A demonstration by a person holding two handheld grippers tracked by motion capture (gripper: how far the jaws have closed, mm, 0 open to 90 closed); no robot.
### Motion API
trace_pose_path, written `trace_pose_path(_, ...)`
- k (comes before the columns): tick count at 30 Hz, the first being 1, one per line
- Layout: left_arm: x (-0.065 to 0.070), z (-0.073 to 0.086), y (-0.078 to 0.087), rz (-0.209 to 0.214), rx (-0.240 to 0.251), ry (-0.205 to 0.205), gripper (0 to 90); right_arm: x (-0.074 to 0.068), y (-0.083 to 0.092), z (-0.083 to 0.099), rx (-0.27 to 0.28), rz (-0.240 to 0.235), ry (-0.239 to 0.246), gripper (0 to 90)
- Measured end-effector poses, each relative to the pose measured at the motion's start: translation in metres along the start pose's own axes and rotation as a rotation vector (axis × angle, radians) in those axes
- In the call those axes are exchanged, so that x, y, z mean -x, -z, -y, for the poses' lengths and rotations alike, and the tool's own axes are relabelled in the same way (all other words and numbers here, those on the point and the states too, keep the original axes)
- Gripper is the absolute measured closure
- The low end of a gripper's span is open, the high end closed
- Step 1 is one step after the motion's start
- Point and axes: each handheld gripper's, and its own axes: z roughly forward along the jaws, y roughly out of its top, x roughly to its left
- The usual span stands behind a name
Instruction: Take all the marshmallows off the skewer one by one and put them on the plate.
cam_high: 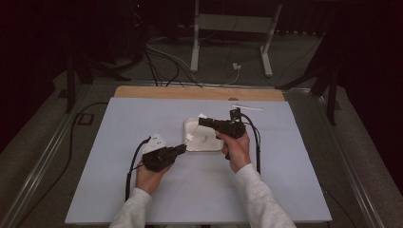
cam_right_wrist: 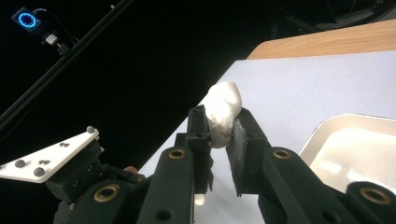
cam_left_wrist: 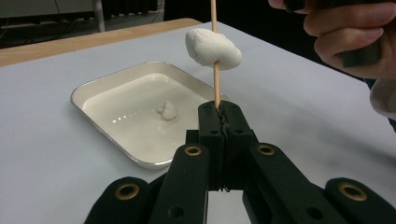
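My left gripper (cam_left_wrist: pixel 219 109) is shut on a thin wooden skewer (cam_left_wrist: pixel 215 79) that stands upright, with a white marshmallow (cam_left_wrist: pixel 212 49) threaded on it above the jaws. In the high view the left gripper (cam_high: pixel 182 148) sits just left of a white tray (cam_high: pixel 190 126). The tray (cam_left_wrist: pixel 93 88) holds one small white marshmallow (cam_left_wrist: pixel 167 110). My right gripper (cam_right_wrist: pixel 219 126) is shut on another white marshmallow (cam_right_wrist: pixel 223 112), held in the air. From above, the right gripper (cam_high: pixel 202 120) hovers over the tray's far edge.
The tray rests mid-table on a pale blue mat (cam_high: pixel 119 142). A white strip (cam_high: pixel 247 108) lies on the mat at the back right. A wooden table edge (cam_high: pixel 142 91) runs behind the mat. The person's right hand (cam_left_wrist: pixel 355 37) is close above the skewer.
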Motion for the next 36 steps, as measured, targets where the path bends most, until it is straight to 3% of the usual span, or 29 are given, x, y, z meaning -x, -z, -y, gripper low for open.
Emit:
trace_pose_path(8, -0.003, 0.001, 0.002, 0.001, -0.002, -0.006, 90.0, 0.001, 0.001, -0.004, -0.007, 0.013, 0.013, 79.3)
trace_pose_path(19, -0.007, 0.000, 0.008, 0.004, 0.025, -0.020, 90.0, 0.000, 0.003, -0.009, 0.023, -0.022, 0.008, 79.1)
trace_pose_path(23, -0.009, 0.000, 0.009, 0.000, 0.017, -0.030, 90.0, 0.001, 0.005, -0.010, 0.045, -0.032, -0.002, 79.2)
trace_pose_path(24, -0.009, 0.002, 0.009, -0.014, -0.007, -0.042, 90.0, 0.003, 0.012, -0.014, 0.108, -0.037, -0.032, 79.8)
trace_pose_path(25, -0.012, 0.005, 0.009, -0.015, -0.012, -0.034, 90.0, 0.003, 0.012, -0.014, 0.108, -0.037, -0.032, 79.8)
trace_pose_path(26, -0.015, 0.006, 0.012, -0.007, 0.006, -0.007, 90.0, 0.005, 0.025, -0.022, 0.138, -0.005, -0.018, 80.0)
trace_pose_path(27, -0.019, 0.005, 0.015, -0.010, 0.027, 0.011, 90.0, 0.005, 0.025, -0.022, 0.138, -0.005, -0.018, 80.0)
trace_pose_path(30, -0.023, 0.000, 0.023, -0.026, 0.065, 0.026, 90.0, 0.000, 0.035, -0.029, 0.086, 0.055, 0.055, 79.7)
trace_pose_path(33, -0.024, -0.001, 0.024, -0.040, 0.061, 0.029, 90.0, 0.001, 0.033, -0.027, 0.041, 0.073, 0.085, 79.1)
trace_pose_path(36, -0.024, 0.000, 0.023, -0.048, 0.048, 0.026, 90.0, 0.006, 0.028, -0.022, 0.022, 0.080, 0.077, 78.4)
